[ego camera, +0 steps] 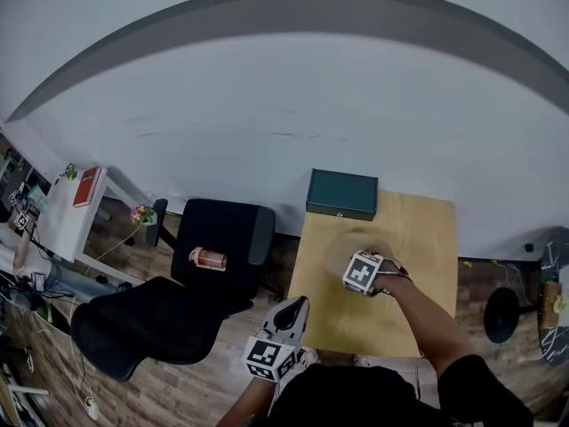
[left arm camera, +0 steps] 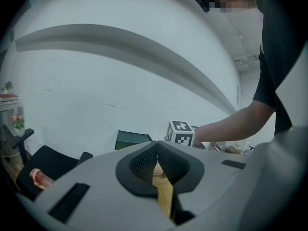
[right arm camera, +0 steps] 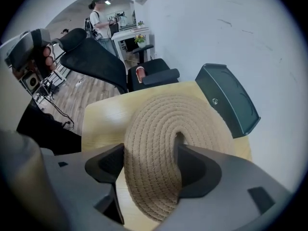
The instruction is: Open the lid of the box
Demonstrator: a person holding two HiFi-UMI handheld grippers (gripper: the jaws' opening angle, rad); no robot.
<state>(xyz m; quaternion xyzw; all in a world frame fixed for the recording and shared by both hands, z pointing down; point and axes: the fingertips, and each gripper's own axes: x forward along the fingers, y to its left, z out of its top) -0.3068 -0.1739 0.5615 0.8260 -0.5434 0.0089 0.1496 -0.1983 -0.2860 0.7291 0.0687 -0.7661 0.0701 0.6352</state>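
Observation:
A round lid of coiled beige rope (right arm camera: pixel 154 124) lies between my right gripper's (right arm camera: pixel 150 153) jaws. One pad sits against its rim and the other at the dip in its middle, so the gripper is shut on it. From the head camera the woven lid (ego camera: pixel 353 241) shows just beyond the right gripper (ego camera: pixel 354 254), on the pale wooden table (ego camera: pixel 418 238). A dark green box (ego camera: pixel 342 194) with a small metal clasp stands shut at the table's far edge, against the wall. My left gripper (ego camera: pixel 298 308) hangs off the table's near left corner, shut and empty (left arm camera: pixel 155 150).
Two black office chairs (ego camera: pixel 222 238) (ego camera: pixel 142 323) stand left of the table, and a pink bottle (ego camera: pixel 208 258) lies on the nearer seat. A white desk (ego camera: pixel 62 216) with a red book is at far left. A white wall lies right behind the green box (right arm camera: pixel 228 97).

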